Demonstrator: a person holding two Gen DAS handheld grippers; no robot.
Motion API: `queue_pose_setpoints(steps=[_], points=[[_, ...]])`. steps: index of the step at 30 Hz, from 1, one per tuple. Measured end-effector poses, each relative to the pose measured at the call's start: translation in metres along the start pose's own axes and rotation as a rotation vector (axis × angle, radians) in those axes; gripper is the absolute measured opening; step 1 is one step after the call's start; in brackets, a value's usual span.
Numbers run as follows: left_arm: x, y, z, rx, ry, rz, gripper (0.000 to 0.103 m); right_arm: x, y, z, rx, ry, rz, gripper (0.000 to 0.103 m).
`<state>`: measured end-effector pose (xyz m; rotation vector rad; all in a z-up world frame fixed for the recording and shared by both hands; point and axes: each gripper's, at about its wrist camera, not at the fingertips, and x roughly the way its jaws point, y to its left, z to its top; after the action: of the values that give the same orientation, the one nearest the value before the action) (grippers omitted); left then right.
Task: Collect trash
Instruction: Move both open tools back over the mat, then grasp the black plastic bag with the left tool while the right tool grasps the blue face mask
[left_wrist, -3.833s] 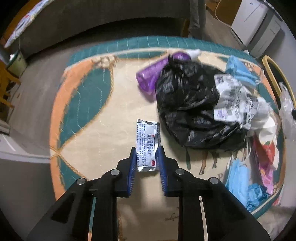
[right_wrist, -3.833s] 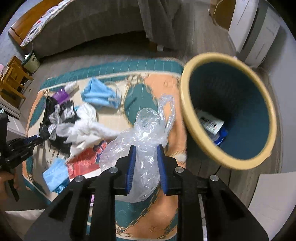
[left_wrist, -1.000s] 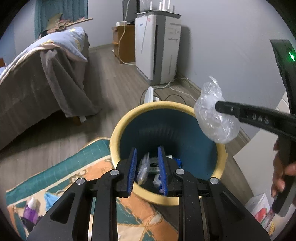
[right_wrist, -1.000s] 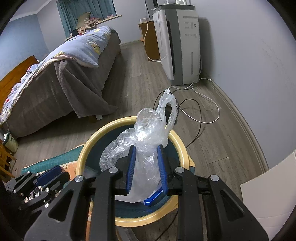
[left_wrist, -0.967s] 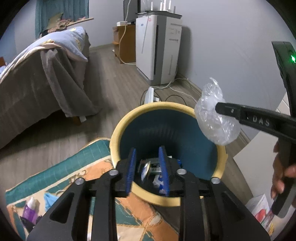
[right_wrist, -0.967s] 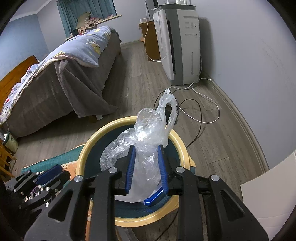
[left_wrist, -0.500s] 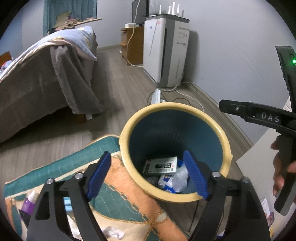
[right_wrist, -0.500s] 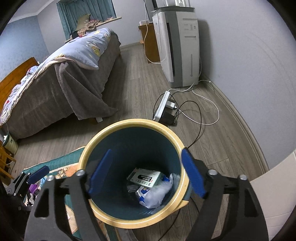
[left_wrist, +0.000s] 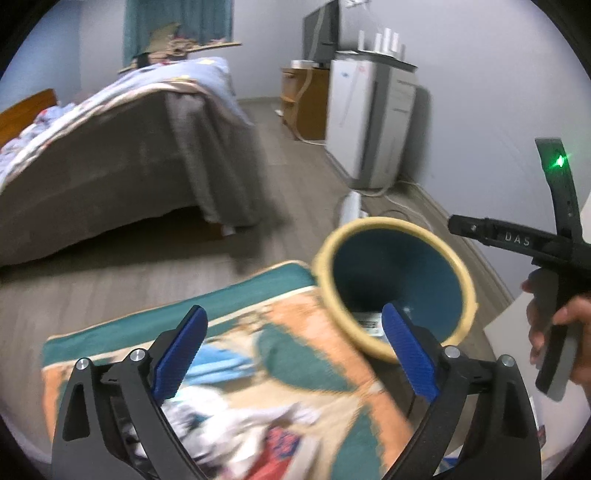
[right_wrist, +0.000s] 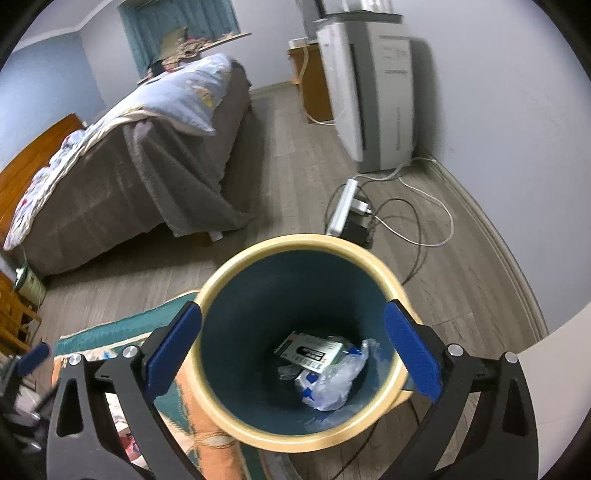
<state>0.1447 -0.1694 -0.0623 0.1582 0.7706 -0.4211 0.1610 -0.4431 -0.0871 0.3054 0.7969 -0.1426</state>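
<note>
Your right gripper (right_wrist: 291, 350) hangs over the bin (right_wrist: 221, 280) at lower centre, jaws opening, empty. Your left gripper (left_wrist: 291, 350) is also opening, empty, above the rug (left_wrist: 295, 354); the blurred litter (left_wrist: 229, 432) at lower left is probably paper.

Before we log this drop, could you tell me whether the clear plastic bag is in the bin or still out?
In. The crumpled clear plastic bag lies at the bottom of the bin, beside a small box.

A bed (right_wrist: 122, 147) with grey cover fills the left of the frame, a white appliance (right_wrist: 373, 92) against the pale wall (right_wrist: 498, 110), wood-plank floor (right_wrist: 288, 155) between.
</note>
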Motion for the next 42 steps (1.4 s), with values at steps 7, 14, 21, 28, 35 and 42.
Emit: queue_pose_setpoints(steps=[7,14,21,28,35,42], points=[[-0.057,0.083,-0.015,-0.096,0.008,0.154,0.097,0.002,0.052,-0.006,-0.035,0.034,0.044,0.097],[-0.094,0.142,-0.044,-0.207,-0.033,0.275,0.098,-0.003,0.122,-0.020,-0.167,0.052,0.093,0.097],[-0.070,0.186,-0.074,-0.240,0.047,0.333,0.098,0.002,0.168,-0.037,-0.247,0.068,0.115,0.097],[-0.026,0.195,-0.095,-0.147,0.179,0.318,0.098,0.038,0.208,-0.051,-0.366,0.124,0.096,0.097],[0.007,0.185,-0.102,-0.110,0.248,0.222,0.098,0.071,0.242,-0.065,-0.458,0.181,0.094,0.097],[0.039,0.179,-0.115,-0.078,0.353,0.138,0.098,0.108,0.262,-0.087,-0.546,0.292,0.104,0.094]])
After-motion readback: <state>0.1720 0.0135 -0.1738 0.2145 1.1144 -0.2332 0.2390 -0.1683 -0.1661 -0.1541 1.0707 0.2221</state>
